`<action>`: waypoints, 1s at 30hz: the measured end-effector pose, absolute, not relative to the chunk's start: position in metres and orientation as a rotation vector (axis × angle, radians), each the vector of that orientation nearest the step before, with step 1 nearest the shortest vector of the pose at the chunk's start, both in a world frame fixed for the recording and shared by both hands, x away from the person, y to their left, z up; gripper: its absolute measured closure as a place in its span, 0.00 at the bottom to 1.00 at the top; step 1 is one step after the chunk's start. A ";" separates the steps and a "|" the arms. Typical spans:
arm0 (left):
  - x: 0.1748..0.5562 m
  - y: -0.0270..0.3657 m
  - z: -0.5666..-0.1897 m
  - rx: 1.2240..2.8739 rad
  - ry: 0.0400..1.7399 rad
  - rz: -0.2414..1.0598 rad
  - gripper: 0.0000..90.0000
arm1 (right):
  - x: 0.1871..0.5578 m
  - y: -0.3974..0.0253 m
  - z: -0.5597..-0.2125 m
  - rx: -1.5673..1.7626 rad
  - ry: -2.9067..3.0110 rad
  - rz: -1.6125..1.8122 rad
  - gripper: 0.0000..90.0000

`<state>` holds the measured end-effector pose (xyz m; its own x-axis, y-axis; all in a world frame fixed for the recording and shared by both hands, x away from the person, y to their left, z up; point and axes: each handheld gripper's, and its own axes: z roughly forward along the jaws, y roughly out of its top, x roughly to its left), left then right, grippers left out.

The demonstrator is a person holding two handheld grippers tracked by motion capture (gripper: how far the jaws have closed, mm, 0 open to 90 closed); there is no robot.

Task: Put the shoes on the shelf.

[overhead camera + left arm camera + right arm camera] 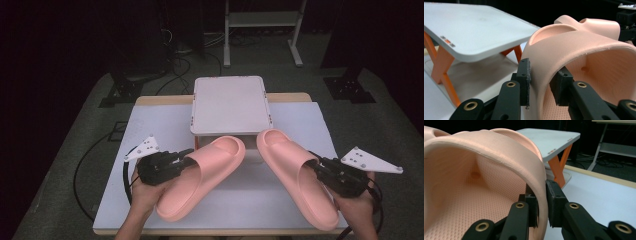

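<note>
Pink slides lie on the white table [150, 125] toward its near edge, toes angled inward to the small white stand [230, 104] at the far middle. One slide, the left slide [202, 175], sits at the near left; the left gripper [186, 159] is clamped on the side of its strap, one jaw outside, one inside. Its mate, the right slide [295, 175], lies at the near right, well apart at the heels, and the right gripper [318, 169] pinches its strap wall likewise. Orange crossed legs [441, 65] carry the stand's top.
</note>
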<state>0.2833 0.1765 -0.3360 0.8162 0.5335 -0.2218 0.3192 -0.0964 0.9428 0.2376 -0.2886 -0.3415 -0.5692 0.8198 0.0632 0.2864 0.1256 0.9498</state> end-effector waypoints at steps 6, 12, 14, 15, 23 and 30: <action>0.292 0.176 -0.325 1.703 0.662 0.210 0.79 | 0.248 -0.285 -0.330 1.061 1.922 1.455 0.89; 0.301 0.173 -0.319 1.701 0.661 0.195 0.81 | 0.257 -0.281 -0.324 1.057 1.920 1.453 0.89; 0.303 0.172 -0.316 1.707 0.655 0.200 0.81 | 0.260 -0.280 -0.321 1.054 1.918 1.454 0.89; 0.304 0.171 -0.314 1.705 0.655 0.203 0.81 | 0.261 -0.279 -0.320 1.055 1.918 1.455 0.89; 0.316 0.173 -0.302 1.703 0.675 0.225 0.80 | 0.271 -0.279 -0.309 1.064 1.911 1.447 0.89; 0.329 0.173 -0.296 1.703 0.694 0.242 0.80 | 0.281 -0.276 -0.303 1.068 1.909 1.449 0.89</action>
